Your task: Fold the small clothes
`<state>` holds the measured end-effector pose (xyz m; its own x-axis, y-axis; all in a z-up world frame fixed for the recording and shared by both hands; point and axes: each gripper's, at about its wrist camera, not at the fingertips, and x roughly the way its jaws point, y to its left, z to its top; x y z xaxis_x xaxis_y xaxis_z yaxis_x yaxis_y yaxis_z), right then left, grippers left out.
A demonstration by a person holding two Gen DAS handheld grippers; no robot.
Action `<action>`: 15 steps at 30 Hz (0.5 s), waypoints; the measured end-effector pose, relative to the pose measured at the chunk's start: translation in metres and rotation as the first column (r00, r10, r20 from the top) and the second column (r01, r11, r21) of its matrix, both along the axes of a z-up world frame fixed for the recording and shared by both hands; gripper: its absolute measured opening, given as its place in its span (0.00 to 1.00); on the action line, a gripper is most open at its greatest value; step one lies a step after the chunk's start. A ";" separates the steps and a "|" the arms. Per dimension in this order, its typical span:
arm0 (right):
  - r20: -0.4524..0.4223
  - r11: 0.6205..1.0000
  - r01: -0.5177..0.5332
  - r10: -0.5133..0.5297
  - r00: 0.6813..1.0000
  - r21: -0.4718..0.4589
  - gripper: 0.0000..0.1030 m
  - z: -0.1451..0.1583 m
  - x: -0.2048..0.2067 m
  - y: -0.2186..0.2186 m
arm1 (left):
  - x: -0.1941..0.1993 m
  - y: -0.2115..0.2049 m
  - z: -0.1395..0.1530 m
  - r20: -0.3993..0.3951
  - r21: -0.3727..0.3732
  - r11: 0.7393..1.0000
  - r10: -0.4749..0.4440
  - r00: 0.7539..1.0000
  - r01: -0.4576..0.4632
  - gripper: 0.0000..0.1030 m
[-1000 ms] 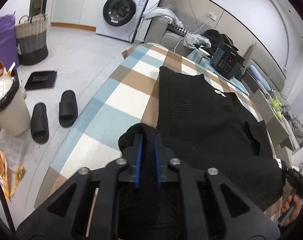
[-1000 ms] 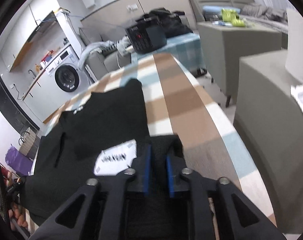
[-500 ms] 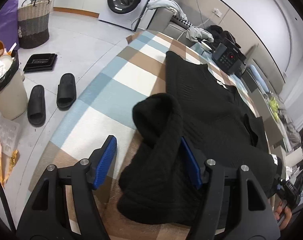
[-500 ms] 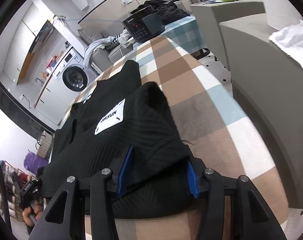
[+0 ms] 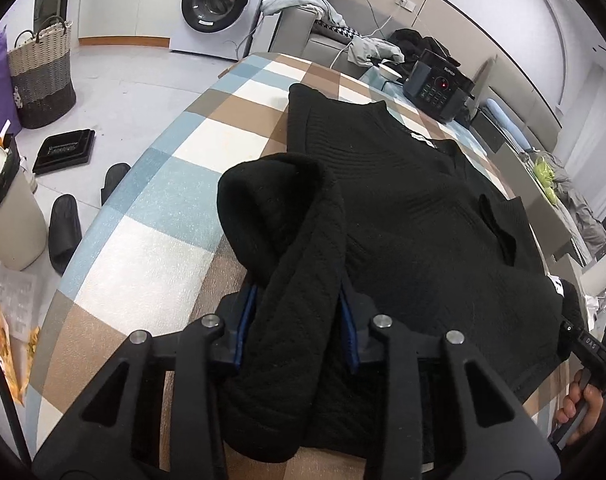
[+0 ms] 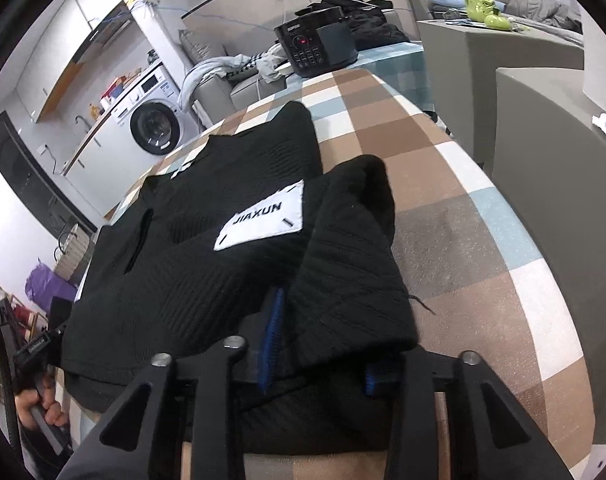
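A black knit sweater [image 5: 403, 208] lies flat on the chequered table cloth [image 5: 163, 208], its near corners folded up into thick rolls. My left gripper [image 5: 297, 328] is closing, with the left roll filling the gap and the blue pads against it. In the right wrist view the sweater [image 6: 223, 280] shows a white "JIAXUN" label [image 6: 263, 222]. My right gripper [image 6: 319, 352] is closing too, the right roll draped between and over its pads. A person's hand [image 5: 583, 408] holds the other gripper at the sweater's far corner.
A black appliance [image 5: 439, 88] stands at the table's far end. On the floor to the left are slippers [image 5: 65, 232], a bin [image 5: 3, 208], a woven basket [image 5: 43, 72] and a washing machine [image 5: 215, 4]. Grey cabinets [image 6: 543, 140] stand close on the right.
A second ago both grippers were shut on the sweater's corners. They then opened wide around the bunched fabric, and now both have narrowed onto the folded rolls, slightly lower and further in.
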<state>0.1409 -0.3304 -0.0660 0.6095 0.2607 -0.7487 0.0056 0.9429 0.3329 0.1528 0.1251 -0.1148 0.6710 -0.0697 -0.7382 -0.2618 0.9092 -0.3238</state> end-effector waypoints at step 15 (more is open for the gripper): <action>-0.038 0.999 -0.030 0.031 0.999 0.009 0.25 0.002 -0.065 0.001 | -0.062 0.004 0.008 -0.021 0.025 0.999 -0.026 0.999 0.026 0.30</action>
